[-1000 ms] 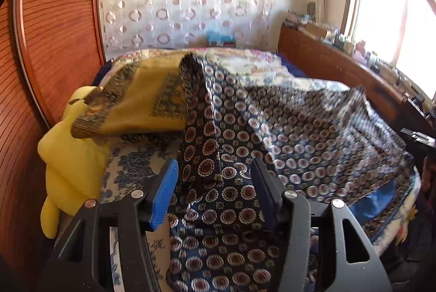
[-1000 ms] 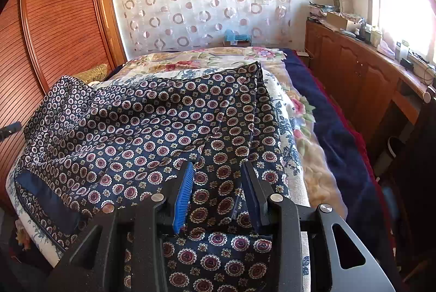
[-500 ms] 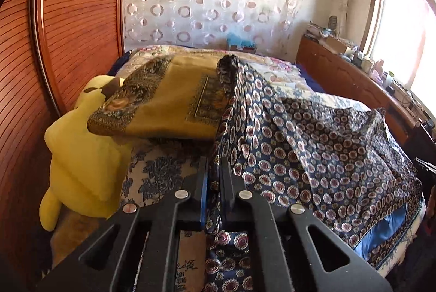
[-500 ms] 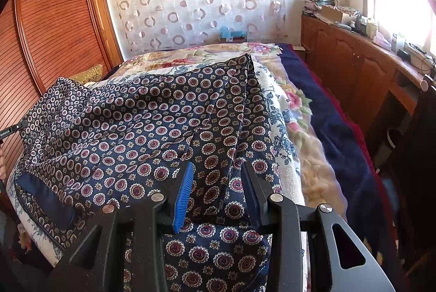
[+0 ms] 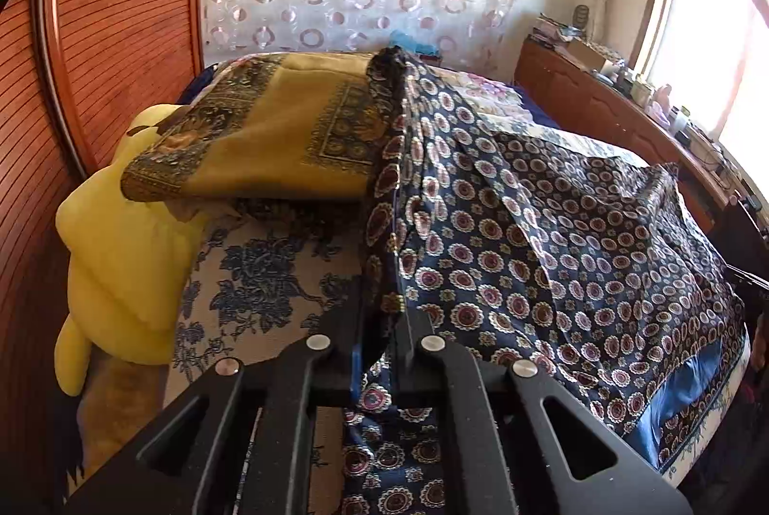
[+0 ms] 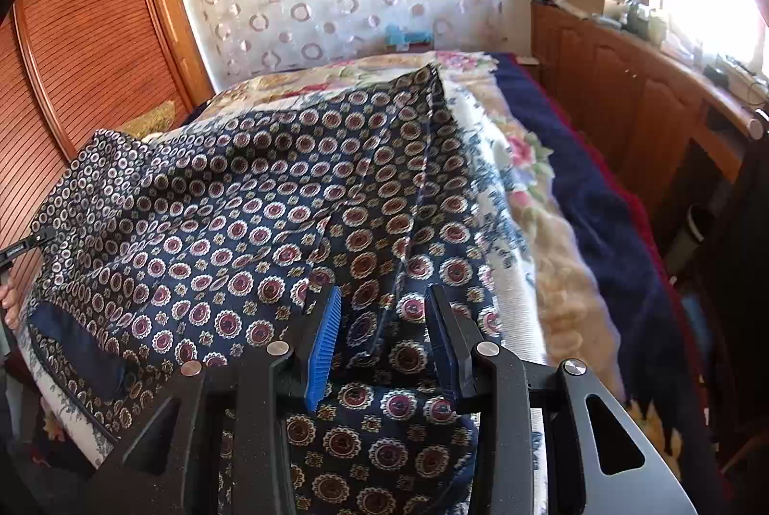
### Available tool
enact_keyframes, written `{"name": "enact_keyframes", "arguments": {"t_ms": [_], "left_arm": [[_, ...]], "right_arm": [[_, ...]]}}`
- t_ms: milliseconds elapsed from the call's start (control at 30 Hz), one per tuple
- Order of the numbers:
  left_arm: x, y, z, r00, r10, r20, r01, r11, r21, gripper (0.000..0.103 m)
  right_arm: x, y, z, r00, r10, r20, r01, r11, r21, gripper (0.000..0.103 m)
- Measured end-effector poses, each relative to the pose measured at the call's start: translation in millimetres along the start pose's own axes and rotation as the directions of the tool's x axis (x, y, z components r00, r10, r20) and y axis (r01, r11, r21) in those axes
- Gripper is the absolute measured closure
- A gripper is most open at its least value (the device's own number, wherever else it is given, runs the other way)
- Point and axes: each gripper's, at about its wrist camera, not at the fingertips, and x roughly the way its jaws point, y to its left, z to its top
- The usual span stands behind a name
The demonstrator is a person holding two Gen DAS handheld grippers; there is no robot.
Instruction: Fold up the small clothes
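on the bed [image 5: 269,275] — left gripper [image 5: 379,337] pinching patterned cloth [image 5: 552,255].

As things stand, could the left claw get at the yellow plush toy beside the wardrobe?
Probably not yet: the left claw is shut on the navy patterned cloth. The yellow plush toy lies unobstructed to its left, but the claw must release first.

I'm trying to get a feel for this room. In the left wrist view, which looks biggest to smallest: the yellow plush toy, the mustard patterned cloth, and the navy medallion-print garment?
1. Navy medallion-print garment, by far.
2. Mustard patterned cloth and yellow plush toy look about alike; the toy sits nearer the camera, so I won't rank them.
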Motion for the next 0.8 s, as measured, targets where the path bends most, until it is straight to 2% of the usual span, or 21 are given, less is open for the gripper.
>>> {"name": "enact_keyframes", "arguments": {"t_ms": [100, 133, 167, 267, 467, 600, 733, 800], "left_arm": [[-2.1, -3.8, 0.6, 1.000, -0.002, 0.006, 0.002, 1.000, 0.017, 0.098], [-3.6, -5.2, 0.9, 1.000, -0.013, 0.009, 0.013, 1.000, 0.016, 0.099], [-5.8, -7.3, 1.4, 1.000, -0.025, 0.011, 0.025, 1.000, 0.018, 0.100], [-20.9, -11.4, 4.4, 0.997, -0.059, 0.050, 0.058, 0.998, 0.007, 0.100], [-64.2, -5.8, 7.1, 0.982, -0.130, 0.138, 0.138, 0.989, -0.048, 0.101], [-69.0, 1.5, -13.2, 0.987, -0.119, 0.107, 0.128, 0.989, -0.074, 0.101], [-54.5, 12.4, -41.0, 0.994, -0.105, 0.040, 0.109, 0.988, -0.114, 0.101], [-44.2, 9.1, -52.9, 0.997, -0.081, 0.000, 0.080, 0.992, -0.098, 0.101]], "right_arm": [[2.6, 4.2, 1.2, 1.000, 0.000, -0.022, 0.000, 1.000, -0.023, 0.066], [2.3, 6.4, 1.1, 1.000, 0.005, -0.024, -0.006, 0.999, -0.032, 0.078], [2.1, 8.0, 0.9, 0.999, 0.018, -0.029, -0.019, 0.999, -0.042, 0.101], [-9.3, 7.5, 1.9, 1.000, 0.026, 0.008, -0.026, 0.998, -0.058, 0.102], [-51.7, -19.0, 8.5, 0.994, -0.009, 0.112, 0.010, 1.000, -0.002, 0.102], [-65.2, -24.9, -0.1, 0.994, -0.026, 0.103, 0.028, 0.999, -0.017, 0.102], [-69.3, -25.9, -12.0, 0.995, -0.051, 0.083, 0.053, 0.998, -0.027, 0.102], [-65.3, -23.8, -10.0, 0.996, -0.059, 0.070, 0.060, 0.998, -0.017, 0.102]]}}
